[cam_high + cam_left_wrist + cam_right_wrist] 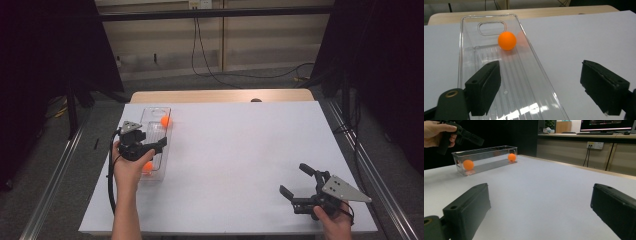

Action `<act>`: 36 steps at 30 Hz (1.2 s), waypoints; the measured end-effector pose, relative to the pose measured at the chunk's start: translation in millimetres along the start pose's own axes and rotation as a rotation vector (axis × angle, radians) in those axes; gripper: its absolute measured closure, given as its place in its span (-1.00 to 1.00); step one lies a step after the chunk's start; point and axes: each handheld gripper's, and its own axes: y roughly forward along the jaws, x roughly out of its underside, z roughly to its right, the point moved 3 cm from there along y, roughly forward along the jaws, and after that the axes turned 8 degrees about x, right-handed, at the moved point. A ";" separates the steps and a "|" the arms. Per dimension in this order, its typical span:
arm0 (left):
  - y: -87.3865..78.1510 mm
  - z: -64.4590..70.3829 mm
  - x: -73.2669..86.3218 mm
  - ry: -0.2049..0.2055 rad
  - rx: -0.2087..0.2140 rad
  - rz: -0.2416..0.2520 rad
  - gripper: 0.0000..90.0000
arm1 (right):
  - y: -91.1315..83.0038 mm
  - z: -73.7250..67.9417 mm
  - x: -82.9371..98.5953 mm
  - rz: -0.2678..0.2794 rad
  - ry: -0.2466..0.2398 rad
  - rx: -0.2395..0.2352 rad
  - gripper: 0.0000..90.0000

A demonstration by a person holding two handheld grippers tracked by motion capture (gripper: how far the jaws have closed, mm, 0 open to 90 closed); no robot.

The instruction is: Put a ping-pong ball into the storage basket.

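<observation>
A clear plastic tray point(156, 109) lies lengthwise on the left of the white table. One orange ball point(165, 121) rests at its far end and a second orange ball point(148, 167) at its near end. My left gripper point(154, 143) hovers open over the tray's middle. In the left gripper view the left gripper point(541, 75) straddles the tray's right wall point(534, 57), with the far ball point(507, 40) ahead. My right gripper point(295, 179) stands open and holds nothing near the front right corner. The right gripper view point(541, 202) shows both balls point(468, 164) point(511, 157) inside the tray point(486, 155).
The white sheet point(240, 150) covers the table, and a strip of wood point(220, 96) shows at the far edge. Metal rails point(55, 180) run along both sides. Cables trail across the floor point(240, 75) behind. Dark curtains flank the table.
</observation>
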 end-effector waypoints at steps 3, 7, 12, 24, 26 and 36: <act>-4.9 1.4 0.8 -0.001 0.014 0.028 -0.66 | -0.1 0.2 0.0 -0.001 0.000 0.000 -0.95; -12.3 4.9 0.9 0.008 0.029 0.052 -0.73 | -0.3 0.7 -0.1 -0.001 0.001 0.001 -0.95; -17.1 11.7 5.8 0.033 0.050 0.070 -0.75 | -0.2 0.5 -0.1 -0.001 -0.001 0.002 -0.95; -19.9 21.5 22.8 0.071 0.065 0.111 -0.80 | -0.1 0.5 0.0 -0.001 -0.001 0.001 -0.95; -21.4 22.9 25.4 0.066 0.076 0.122 -0.80 | -0.1 0.7 0.0 -0.002 -0.001 0.001 -0.95; -30.6 25.4 32.7 0.075 0.091 0.159 -0.86 | 0.5 0.0 0.2 -0.002 -0.001 0.001 -0.95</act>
